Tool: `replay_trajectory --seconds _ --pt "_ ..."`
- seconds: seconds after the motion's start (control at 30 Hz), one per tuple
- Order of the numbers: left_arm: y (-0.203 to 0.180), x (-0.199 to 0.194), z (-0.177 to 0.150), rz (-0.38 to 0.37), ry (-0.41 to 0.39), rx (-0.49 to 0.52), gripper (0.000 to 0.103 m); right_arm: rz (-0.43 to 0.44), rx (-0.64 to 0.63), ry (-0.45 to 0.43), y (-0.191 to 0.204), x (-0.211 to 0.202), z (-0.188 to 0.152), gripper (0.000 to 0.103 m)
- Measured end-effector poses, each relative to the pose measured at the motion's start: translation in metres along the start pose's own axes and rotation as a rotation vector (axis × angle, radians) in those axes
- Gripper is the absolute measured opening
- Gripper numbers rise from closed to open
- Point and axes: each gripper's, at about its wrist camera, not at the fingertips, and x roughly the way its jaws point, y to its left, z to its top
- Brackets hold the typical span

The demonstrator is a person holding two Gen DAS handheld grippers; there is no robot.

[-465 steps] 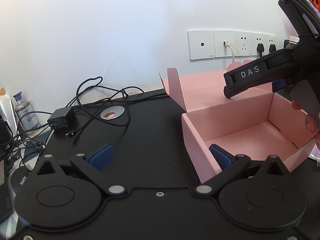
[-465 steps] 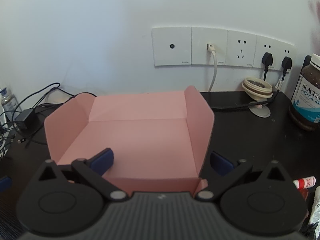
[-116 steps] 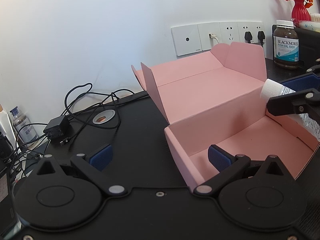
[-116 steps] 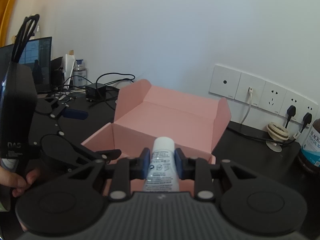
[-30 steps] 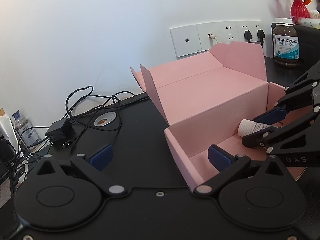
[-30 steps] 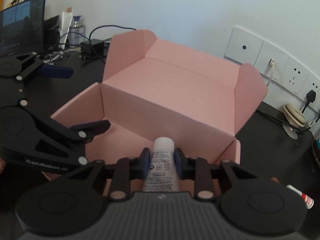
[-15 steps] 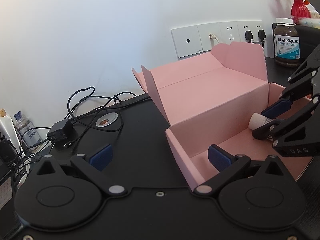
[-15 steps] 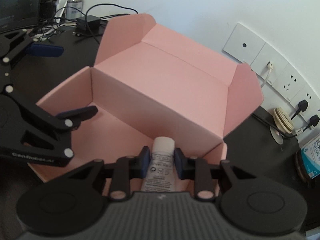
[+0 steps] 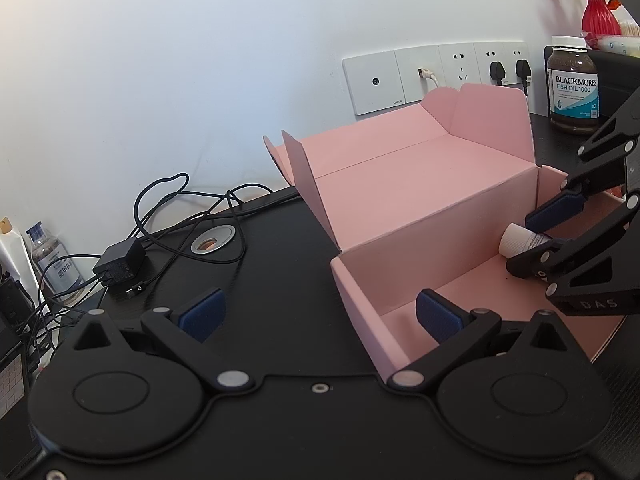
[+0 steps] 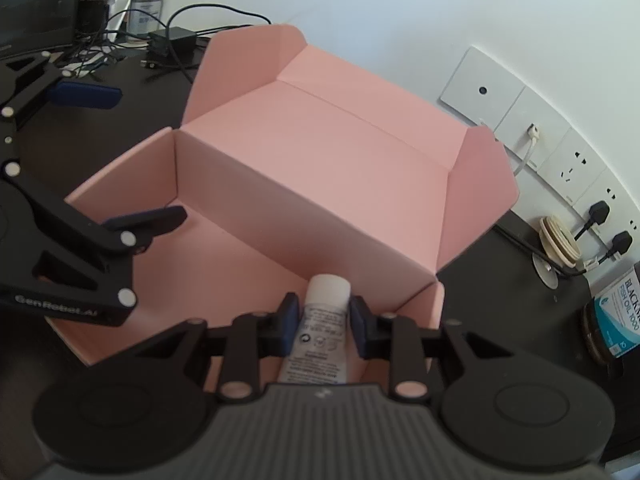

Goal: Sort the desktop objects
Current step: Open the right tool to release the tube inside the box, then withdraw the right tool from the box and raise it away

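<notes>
Tube: white tube (image 10: 322, 320) sits between your right tongs (image 10: 323, 322), cap forward toward twelve o'clock in the right wrist view, long axis running straight along the fingers.
Tube's place: it hangs low inside the pink box (image 10: 304, 184), at the box's right end near the corner; whether it touches the floor of the box you cannot tell from here.
Right tongs: they have just been easing apart, with the tube between the blue pads (image 10: 289, 318); a thin gap shows at each side of the tube, so I judge the squeeze is off or nearly off.
Left tongs: your left tongs (image 9: 316, 312) stand wide apart and hold nothing; one finger reaches inside the box's left end, the other lies outside over the black counter (image 9: 260, 272), so they straddle the box's near left wall.
Relation that matters: seen from the left wrist, the tube (image 9: 516, 238) lies at two o'clock, well apart from the left tongs, so the right hand (image 9: 576, 236) is the one to finish this.
Right hand's pose: pitched steeply down into the box from the right side.
Next, as I judge it: let the pads part fully so the tube drops flat, then lift clear without snagging the box's right wall.
Bystanders: fish oil bottle (image 9: 573, 84) stands on the counter at one o'clock behind the box, untouched.
</notes>
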Motion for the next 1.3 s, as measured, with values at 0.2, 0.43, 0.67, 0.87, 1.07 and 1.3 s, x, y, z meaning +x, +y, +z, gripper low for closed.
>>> replay_trajectory --seconds 0.2,0.43,0.67,0.87,1.07,1.3 --pt "0.001 0.0 0.0 0.002 0.001 -0.006 0.103 -0.001 0.0 -0.073 -0.001 -0.009 -0.003 0.066" --pt "-0.001 0.001 0.0 0.004 0.003 0.006 0.103 -0.074 -0.042 -0.253 0.003 -0.039 -0.016 0.094" --pt "0.0 0.002 0.0 0.003 0.004 0.005 0.103 -0.136 -0.035 -0.446 0.006 -0.068 -0.037 0.102" --pt "-0.001 0.002 0.0 0.0 0.005 0.005 0.103 -0.054 0.166 -0.58 -0.012 -0.089 -0.061 0.102" --pt "-0.001 0.001 0.0 0.001 0.005 0.005 0.103 0.049 0.371 -0.76 -0.025 -0.102 -0.089 0.102" --pt "-0.001 0.002 0.0 -0.001 0.006 0.005 0.103 0.101 0.425 -0.81 -0.021 -0.097 -0.093 0.102"
